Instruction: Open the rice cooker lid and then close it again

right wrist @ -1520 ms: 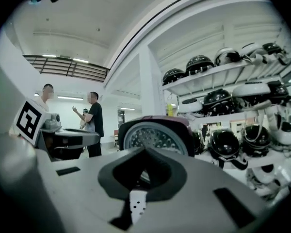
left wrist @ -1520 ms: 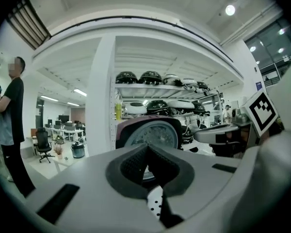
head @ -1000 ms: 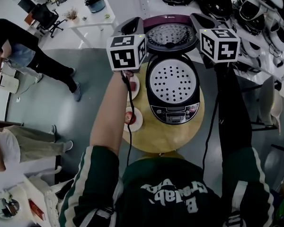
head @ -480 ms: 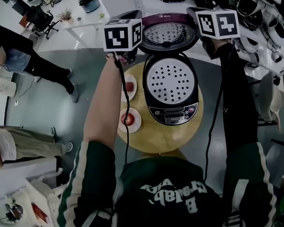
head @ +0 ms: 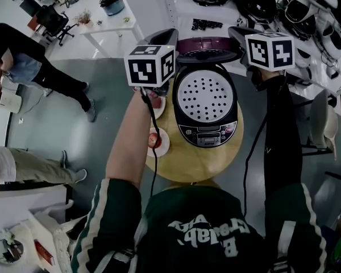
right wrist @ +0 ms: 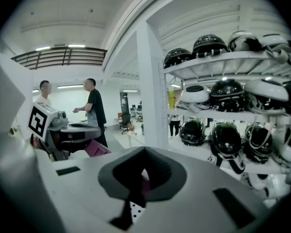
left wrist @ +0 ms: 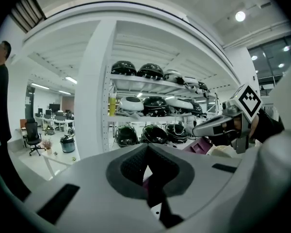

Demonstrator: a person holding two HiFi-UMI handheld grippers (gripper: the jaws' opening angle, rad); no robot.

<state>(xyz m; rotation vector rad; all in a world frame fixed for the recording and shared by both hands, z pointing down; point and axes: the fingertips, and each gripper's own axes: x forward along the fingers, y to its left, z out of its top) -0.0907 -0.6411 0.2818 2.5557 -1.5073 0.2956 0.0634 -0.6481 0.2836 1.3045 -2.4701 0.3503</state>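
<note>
The rice cooker (head: 207,110) sits on the round wooden tabletop (head: 187,164), its purple lid (head: 207,44) raised at the cooker's back, above a perforated white insert. The left gripper (head: 165,38) is beside the lid's left edge and the right gripper (head: 241,36) beside its right edge. Both have their fingers clenched together on nothing. Two small plates (head: 159,143) lie left of the cooker.

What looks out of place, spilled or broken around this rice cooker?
Nothing stands out. The rice cooker sits upright on the round table with its lid raised, two small plates lie flat beside it, and nothing is spilled or visibly damaged.
</note>
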